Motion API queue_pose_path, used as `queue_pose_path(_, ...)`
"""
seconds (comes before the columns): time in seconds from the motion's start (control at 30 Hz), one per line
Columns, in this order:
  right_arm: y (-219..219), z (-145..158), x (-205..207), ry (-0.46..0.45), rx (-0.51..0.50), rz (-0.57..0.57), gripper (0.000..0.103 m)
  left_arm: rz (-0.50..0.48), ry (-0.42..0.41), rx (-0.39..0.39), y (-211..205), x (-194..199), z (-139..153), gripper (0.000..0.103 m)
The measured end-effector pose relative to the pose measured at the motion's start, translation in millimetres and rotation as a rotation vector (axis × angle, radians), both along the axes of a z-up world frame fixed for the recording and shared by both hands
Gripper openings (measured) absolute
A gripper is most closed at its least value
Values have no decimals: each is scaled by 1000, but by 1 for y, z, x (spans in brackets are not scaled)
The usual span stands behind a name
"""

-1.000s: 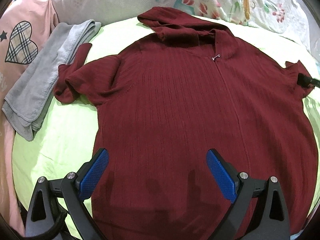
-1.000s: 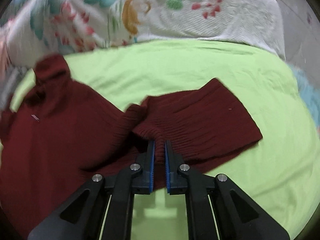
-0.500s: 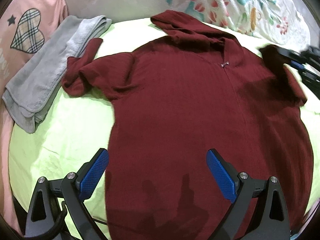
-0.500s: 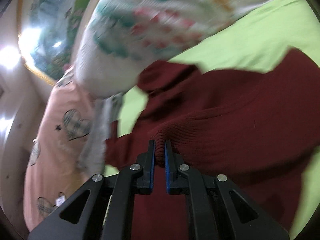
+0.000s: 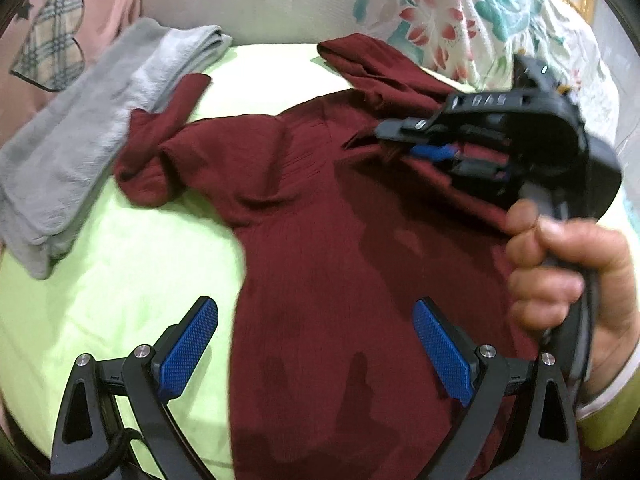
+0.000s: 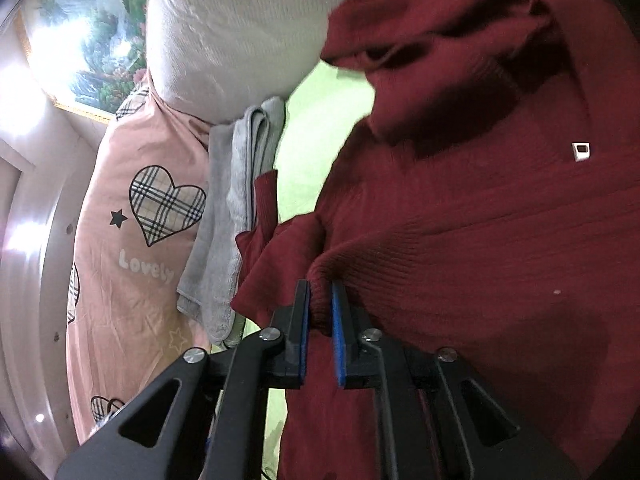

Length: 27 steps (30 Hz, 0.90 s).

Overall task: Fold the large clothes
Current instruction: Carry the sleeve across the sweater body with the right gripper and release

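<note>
You are working over a bed covered in a pale green sheet, and the dark red sweater lies spread across it, hood end toward the pillows. Your left tool hangs above the lower body of the sweater with its blue pads wide apart, holding nothing. Your right tool has its pads pressed together on a bunched ribbed fold of the sweater, the sleeve, lifted over the chest; in the left wrist view that tool shows at the right with your right hand wrapped round its handle.

At the sweater's far sleeve, a folded grey towel rests along the edge of the sheet, and the red cuff touches it. Beside the towel lies pink bedding printed with plaid hearts, a star and the word "Lovely". A white quilt with red and teal flowers is heaped at the head of the bed. On the wall behind, a framed landscape picture catches a strong glare. A small white tag shows on the sweater's chest.
</note>
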State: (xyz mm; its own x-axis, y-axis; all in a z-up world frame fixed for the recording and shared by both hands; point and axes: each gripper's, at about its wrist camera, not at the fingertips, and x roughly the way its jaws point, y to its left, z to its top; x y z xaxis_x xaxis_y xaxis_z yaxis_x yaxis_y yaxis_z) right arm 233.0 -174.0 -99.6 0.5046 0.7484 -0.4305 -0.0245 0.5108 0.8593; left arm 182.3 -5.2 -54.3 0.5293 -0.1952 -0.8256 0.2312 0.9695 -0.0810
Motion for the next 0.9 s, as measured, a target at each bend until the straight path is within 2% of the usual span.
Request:
queue_pose_path(0.03, 0, -4, 1, 21, 12, 7, 23, -6, 10, -20, -1, 7, -1, 98)
queue_pose_path(0.07, -4, -6, -2, 31, 28, 11, 25, -15, 20, -36, -3, 13, -3, 98)
queue_pose_path(0.2, -26, 8, -27, -9, 21, -22, 26, -42, 61, -100, -15, 45, -12, 98)
queue_pose_path(0.43, -106, 40, -104, -66, -73, -199, 26, -55, 157, -211, -38, 117, -32, 95)
queue_pose_path(0.47, -118, 42, -115, -63, -85, -232, 26, -57, 176, -226, -42, 127, -38, 85)
queue_pose_path(0.5, -130, 44, -126, -60, -98, -268, 26, -60, 184, -233, -45, 132, -42, 69)
queue_pose_path(0.53, -143, 46, -137, -58, -111, -306, 26, -61, 183, -224, -49, 138, -46, 60)
queue_pose_path(0.6, -165, 48, -153, -46, -139, -369, 26, -65, 154, -188, -54, 141, -46, 12)
queue_pose_path(0.63, -177, 49, -162, -42, -151, -404, 26, -82, 156, -204, -55, 143, -46, 6)
queue_pose_path(0.67, -186, 49, -168, -35, -160, -434, 26, -95, 152, -235, -54, 142, -42, 5)
queue_pose_path(0.83, -234, 49, -186, 0, -218, -556, 26, -54, -12, -181, -41, 117, -4, 3)
queue_pose_path(0.9, -250, 47, -189, 15, -243, -596, 27, -14, -30, -147, -27, 117, -5, 3)
